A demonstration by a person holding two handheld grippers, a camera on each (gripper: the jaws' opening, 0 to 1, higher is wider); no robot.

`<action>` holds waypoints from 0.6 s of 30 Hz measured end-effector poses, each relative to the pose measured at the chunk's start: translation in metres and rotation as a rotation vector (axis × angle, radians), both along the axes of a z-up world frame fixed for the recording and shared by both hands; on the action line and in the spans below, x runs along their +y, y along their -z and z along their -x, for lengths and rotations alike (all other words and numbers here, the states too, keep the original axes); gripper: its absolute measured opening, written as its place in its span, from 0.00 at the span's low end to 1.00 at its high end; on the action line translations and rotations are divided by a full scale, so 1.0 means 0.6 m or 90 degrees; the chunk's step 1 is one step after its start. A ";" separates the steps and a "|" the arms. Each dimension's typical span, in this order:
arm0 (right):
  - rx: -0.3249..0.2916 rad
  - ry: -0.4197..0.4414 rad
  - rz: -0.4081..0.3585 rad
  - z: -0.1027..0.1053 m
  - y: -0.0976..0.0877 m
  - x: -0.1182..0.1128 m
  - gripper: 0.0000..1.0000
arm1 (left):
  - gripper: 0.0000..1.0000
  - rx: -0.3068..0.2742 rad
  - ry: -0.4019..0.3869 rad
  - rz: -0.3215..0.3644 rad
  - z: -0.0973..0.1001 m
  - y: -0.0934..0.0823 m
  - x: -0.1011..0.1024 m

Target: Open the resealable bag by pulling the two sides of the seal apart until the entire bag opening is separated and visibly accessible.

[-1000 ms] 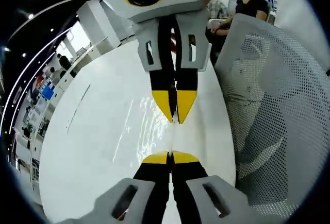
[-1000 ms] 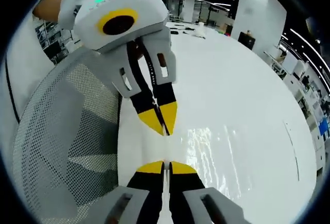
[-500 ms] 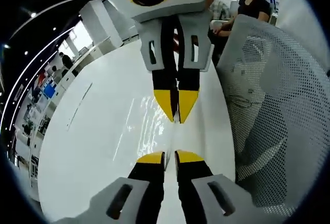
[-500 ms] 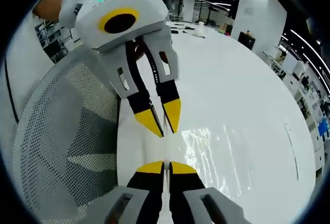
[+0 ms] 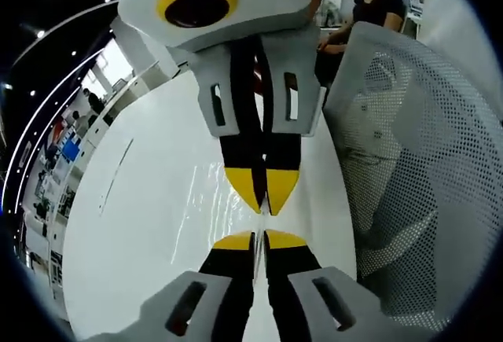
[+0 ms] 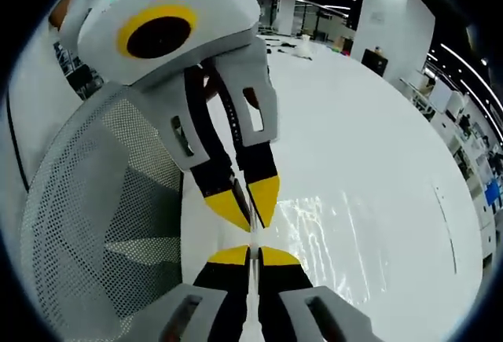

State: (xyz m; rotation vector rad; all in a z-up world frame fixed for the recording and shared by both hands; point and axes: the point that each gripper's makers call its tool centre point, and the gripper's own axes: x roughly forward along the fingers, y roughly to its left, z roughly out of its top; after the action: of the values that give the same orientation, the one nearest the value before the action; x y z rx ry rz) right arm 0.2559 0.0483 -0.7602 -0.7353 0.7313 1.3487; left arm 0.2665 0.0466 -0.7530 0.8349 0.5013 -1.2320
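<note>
Two grippers meet tip to tip over the clear resealable bag [image 5: 212,200] on the white table [image 5: 134,224].

The left gripper [image 5: 259,237], at 6 o'clock in its view, shows a narrow gap; whether it grips is unclear. The right gripper [image 6: 251,251] is clenched on the bag's edge. A mesh chair [image 5: 416,161] sits at 3 o'clock.

I see my left gripper [image 5: 258,237] and right gripper [image 6: 249,252]: slotted grey shells, black fingers [image 6: 223,277], yellow tips, green light strip above the yellow-ringed housing.
</note>
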 end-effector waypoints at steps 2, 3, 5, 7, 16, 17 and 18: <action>0.002 0.004 -0.004 -0.002 -0.001 -0.003 0.00 | 0.00 0.006 0.006 0.003 0.004 0.002 -0.001; 0.003 0.005 -0.007 -0.002 -0.001 -0.003 0.00 | 0.00 0.004 -0.003 0.005 0.002 0.000 -0.001; -0.001 0.006 -0.012 -0.004 -0.003 -0.003 0.00 | 0.00 0.005 -0.011 0.004 0.000 0.000 0.000; 0.002 0.006 -0.005 -0.002 0.000 -0.004 0.00 | 0.00 0.007 -0.014 0.000 0.000 0.003 -0.002; -0.005 0.005 0.001 -0.003 0.007 -0.012 0.00 | 0.00 0.024 -0.026 0.000 -0.001 0.008 0.000; -0.008 0.004 0.003 -0.003 0.008 -0.014 0.00 | 0.00 0.025 -0.027 -0.001 -0.001 0.009 0.000; -0.008 0.003 0.005 -0.003 0.008 -0.016 0.00 | 0.00 0.026 -0.028 -0.001 -0.002 0.009 0.000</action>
State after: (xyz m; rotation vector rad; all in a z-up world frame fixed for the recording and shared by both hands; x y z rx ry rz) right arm 0.2578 0.0387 -0.7648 -0.7473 0.7282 1.3357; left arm 0.2675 0.0467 -0.7583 0.7980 0.5510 -1.2095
